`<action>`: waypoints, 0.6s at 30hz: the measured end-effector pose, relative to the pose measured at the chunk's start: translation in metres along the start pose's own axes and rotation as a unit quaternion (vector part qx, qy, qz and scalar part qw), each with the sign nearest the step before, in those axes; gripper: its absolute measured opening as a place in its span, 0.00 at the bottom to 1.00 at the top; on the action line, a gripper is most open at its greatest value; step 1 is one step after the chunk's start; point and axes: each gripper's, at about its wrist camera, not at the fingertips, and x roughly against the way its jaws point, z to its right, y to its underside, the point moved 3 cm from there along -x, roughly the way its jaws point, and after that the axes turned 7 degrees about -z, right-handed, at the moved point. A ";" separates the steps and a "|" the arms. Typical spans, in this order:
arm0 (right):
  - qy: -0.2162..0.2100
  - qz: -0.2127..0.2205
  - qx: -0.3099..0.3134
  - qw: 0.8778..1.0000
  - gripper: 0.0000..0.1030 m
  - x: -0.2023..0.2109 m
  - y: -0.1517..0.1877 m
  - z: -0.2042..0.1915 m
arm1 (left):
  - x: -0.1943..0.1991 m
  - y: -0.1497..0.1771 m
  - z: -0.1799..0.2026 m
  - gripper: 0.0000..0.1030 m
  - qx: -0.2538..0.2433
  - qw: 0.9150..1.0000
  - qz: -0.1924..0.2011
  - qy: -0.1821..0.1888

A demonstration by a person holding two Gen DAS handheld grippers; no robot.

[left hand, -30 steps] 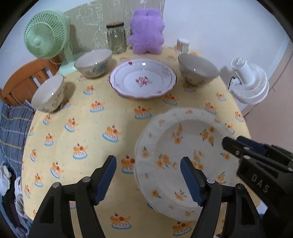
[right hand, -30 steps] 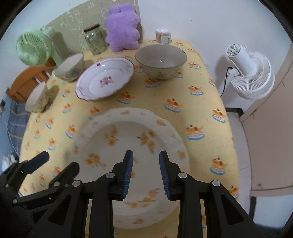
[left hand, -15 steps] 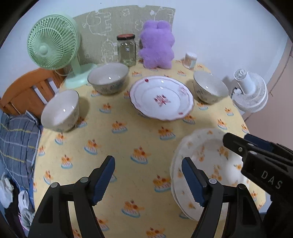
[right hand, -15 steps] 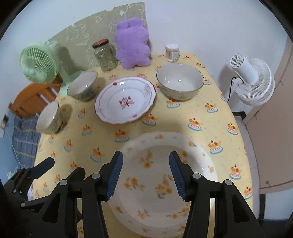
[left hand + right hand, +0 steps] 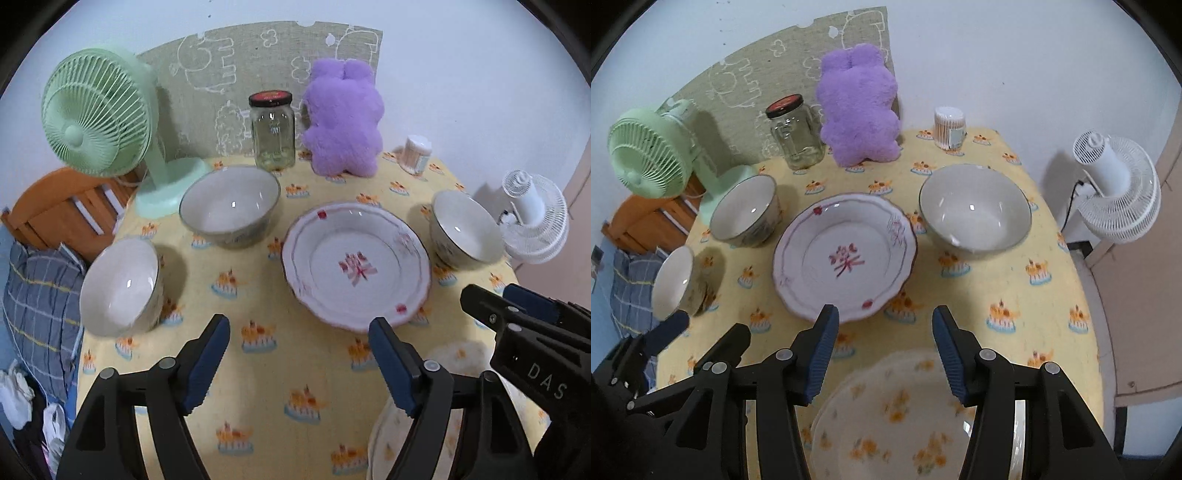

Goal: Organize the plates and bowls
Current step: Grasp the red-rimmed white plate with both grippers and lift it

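A white plate with a red flower (image 5: 356,264) (image 5: 846,254) lies mid-table. A stack of yellow-flowered plates (image 5: 894,417) (image 5: 391,443) sits at the near edge, under my right gripper. Three bowls stand around: one near left (image 5: 120,286) (image 5: 677,282), one back left (image 5: 231,205) (image 5: 744,210), one right (image 5: 467,229) (image 5: 975,208). My left gripper (image 5: 297,362) is open and empty above the cloth. My right gripper (image 5: 882,349) is open and empty above the stack's far rim; it also shows in the left wrist view (image 5: 517,317).
On the yellow tablecloth (image 5: 258,288) at the back stand a green fan (image 5: 99,122), a glass jar (image 5: 273,133), a purple plush toy (image 5: 343,118) and a cotton-swab tub (image 5: 417,153). A white fan (image 5: 1115,188) stands off the right edge. A wooden chair (image 5: 62,210) is at left.
Both grippers have pulled back and up from the yellow-flowered plates. The right gripper's jaws have opened from nearly closed to wide. The stack stays at the near edge.
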 end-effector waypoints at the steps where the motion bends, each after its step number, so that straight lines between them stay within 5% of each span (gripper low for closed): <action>1: 0.000 -0.001 -0.001 1.000 0.55 -0.006 -0.005 0.001 | -0.008 -0.006 0.002 0.79 -0.002 1.000 0.001 -0.007; 18: -0.003 -0.058 -0.008 0.998 0.59 -0.114 -0.038 0.004 | -0.116 -0.029 0.013 0.75 0.013 0.998 -0.058 -0.037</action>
